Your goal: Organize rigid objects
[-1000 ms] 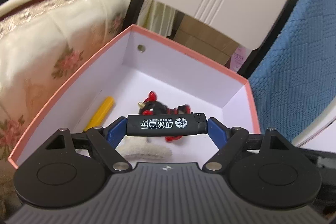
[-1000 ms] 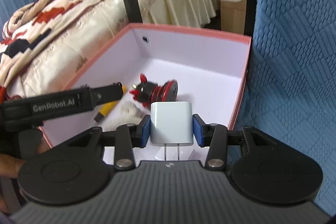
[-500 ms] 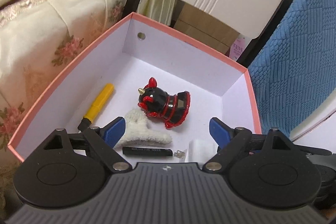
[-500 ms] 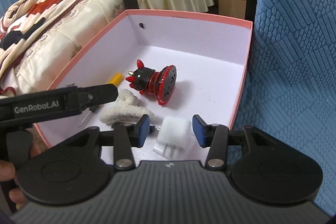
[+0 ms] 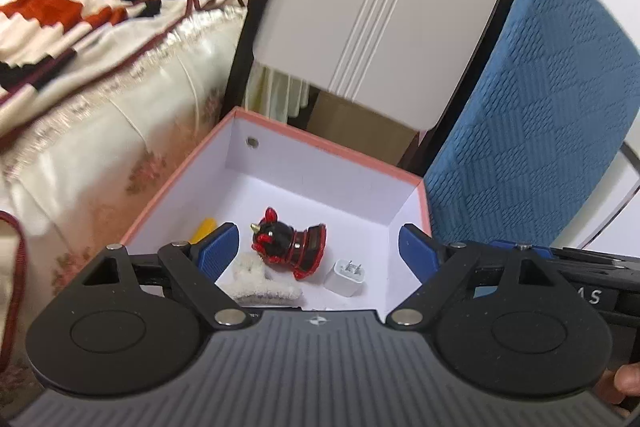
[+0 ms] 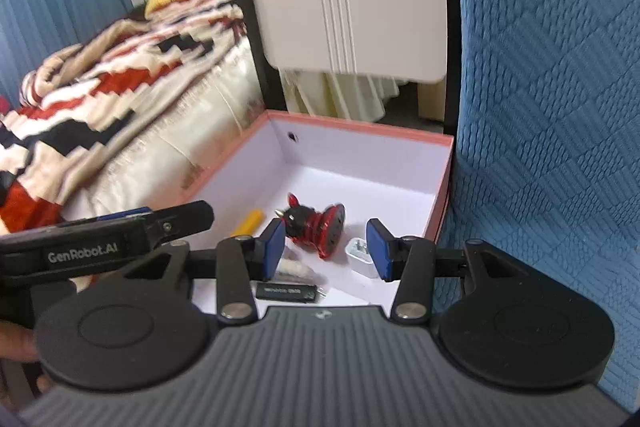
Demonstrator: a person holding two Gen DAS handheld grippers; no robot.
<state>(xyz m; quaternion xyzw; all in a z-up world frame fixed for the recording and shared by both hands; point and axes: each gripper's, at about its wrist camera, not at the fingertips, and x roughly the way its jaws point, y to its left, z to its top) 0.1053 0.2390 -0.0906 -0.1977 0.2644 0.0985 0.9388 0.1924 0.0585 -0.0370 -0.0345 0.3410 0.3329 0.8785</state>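
While both grippers hang above the pink box [image 6: 442,195], the left gripper [image 5: 316,251] gapes wide and empty and the right gripper [image 6: 326,249] stands narrower, also empty; the black lighter [image 6: 286,291] lies crosswise below, perhaps nearer the right.

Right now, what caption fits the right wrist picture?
Empty right gripper above a pink box holding a toy, charger and lighter.
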